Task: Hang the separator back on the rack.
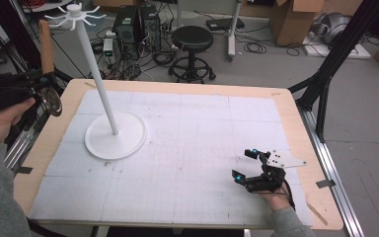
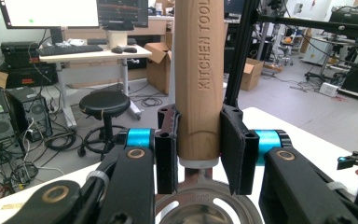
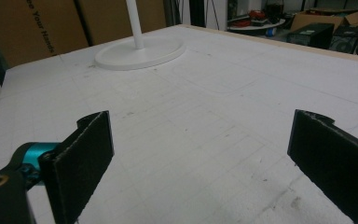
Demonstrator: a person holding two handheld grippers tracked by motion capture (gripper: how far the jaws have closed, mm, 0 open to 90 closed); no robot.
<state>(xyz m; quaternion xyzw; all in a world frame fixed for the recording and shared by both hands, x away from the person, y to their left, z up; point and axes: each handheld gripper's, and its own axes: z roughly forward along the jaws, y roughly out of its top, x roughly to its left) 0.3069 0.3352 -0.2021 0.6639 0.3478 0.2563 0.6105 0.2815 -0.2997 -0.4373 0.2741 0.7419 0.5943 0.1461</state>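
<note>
Gripping wooden-handled kitchen tool, left gripper jaws pinching, right gripper jaws spread.

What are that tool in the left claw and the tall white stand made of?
The tool's handle looks like pale, unvarnished wood: visible grain and engraved lettering. Its round head looks like polished metal, shiny and reflective. The white stand is smooth and matte, probably plastic or painted metal; the look leaves that open.

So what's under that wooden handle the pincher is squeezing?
A round metal part with holes sits under the wooden handle in the left gripper. Its lower half is cut off, so I can't name the tool.
</note>
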